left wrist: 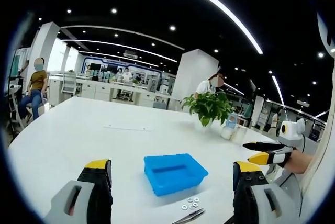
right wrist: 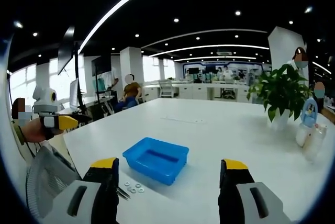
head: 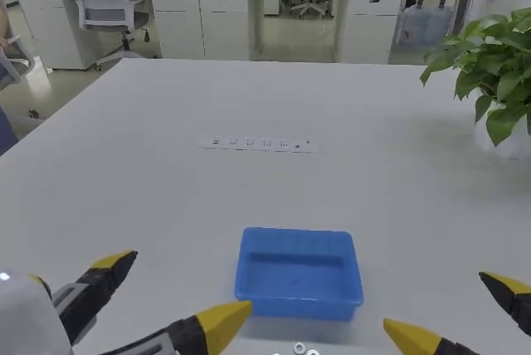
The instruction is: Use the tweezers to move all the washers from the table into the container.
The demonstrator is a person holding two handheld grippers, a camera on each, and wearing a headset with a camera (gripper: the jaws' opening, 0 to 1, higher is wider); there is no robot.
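A blue open-topped container (head: 299, 272) sits on the white table (head: 249, 106) near its front edge. Several small metal washers (head: 304, 348) lie just in front of it. In the left gripper view the washers (left wrist: 191, 203) rest beside the thin metal tweezers (left wrist: 189, 215), near the container (left wrist: 175, 179). My left gripper (head: 170, 293) hovers open at the container's left, holding nothing. My right gripper (head: 456, 309) stands open at its right, also holding nothing. In the right gripper view the washers (right wrist: 133, 186) and tweezers (right wrist: 123, 193) lie left of the container (right wrist: 155, 159).
A potted green plant (head: 498, 73) stands at the table's right edge. A flat socket strip (head: 259, 144) lies mid-table. Bottles (right wrist: 309, 124) stand beside the plant. Office chairs (head: 104, 7), desks and several people are beyond the table.
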